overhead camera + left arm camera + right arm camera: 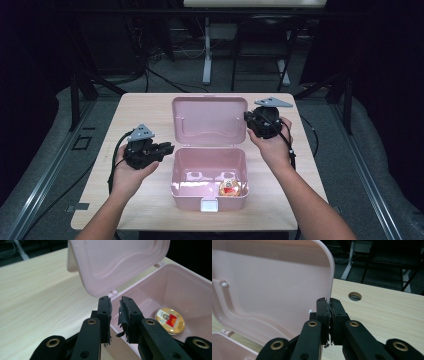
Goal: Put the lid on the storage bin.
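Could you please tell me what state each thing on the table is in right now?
Pink box: open, standing on the table.
Lid: raised upright, its edge pinched by the right gripper.
Round tin: lying flat inside the box, near its front right corner.
Left gripper: fingers slightly apart, holding nothing, beside the box's left wall.
Right gripper: shut on the lid.

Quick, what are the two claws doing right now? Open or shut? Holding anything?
Left gripper: open a little, holding nothing, beside the pink box.
Right gripper: shut on the edge of the lid, which stands raised.
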Demonstrator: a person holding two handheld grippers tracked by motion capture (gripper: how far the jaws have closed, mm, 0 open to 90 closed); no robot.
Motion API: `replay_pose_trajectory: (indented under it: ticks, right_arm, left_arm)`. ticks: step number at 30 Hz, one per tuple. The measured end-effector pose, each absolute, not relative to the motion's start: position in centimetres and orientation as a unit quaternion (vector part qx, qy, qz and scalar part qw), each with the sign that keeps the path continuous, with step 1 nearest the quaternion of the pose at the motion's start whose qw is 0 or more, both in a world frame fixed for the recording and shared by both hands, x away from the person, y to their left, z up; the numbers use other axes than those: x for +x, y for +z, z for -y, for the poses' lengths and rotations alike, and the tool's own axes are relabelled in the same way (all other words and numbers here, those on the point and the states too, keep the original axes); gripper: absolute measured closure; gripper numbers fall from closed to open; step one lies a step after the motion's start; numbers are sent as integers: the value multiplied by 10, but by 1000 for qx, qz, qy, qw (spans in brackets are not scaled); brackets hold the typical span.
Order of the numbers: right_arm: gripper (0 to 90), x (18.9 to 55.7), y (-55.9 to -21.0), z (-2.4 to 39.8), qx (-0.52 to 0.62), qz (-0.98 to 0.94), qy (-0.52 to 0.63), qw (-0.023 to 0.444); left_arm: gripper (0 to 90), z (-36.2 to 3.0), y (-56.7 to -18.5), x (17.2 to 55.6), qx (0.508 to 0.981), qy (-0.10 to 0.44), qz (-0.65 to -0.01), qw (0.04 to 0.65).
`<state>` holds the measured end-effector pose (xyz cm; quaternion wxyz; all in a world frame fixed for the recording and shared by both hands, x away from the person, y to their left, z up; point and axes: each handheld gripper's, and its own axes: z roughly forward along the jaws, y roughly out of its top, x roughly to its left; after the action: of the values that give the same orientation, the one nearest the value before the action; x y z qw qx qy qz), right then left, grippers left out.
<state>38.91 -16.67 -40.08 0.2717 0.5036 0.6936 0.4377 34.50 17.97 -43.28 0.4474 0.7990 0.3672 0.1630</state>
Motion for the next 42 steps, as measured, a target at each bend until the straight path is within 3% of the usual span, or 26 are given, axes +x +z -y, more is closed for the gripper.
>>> replay_pose_trajectory:
  ticks: [4, 8, 25, 42]
  right_arm:
    - [871, 388, -401, 167, 503, -692, 441, 272]
    - [870, 387, -401, 167, 501, -692, 442, 273]
    - [869, 385, -403, 169, 501, -689, 447, 272]
    - [869, 385, -403, 169, 502, -688, 448, 272]
  left_arm:
    - [732, -181, -426, 352, 793, 184, -371, 448]
    - [735, -185, -422, 362, 769, 172, -390, 477]
    - [638, -170, -398, 386, 755, 214, -401, 473]
    - [740, -158, -395, 409, 743, 234, -411, 474]
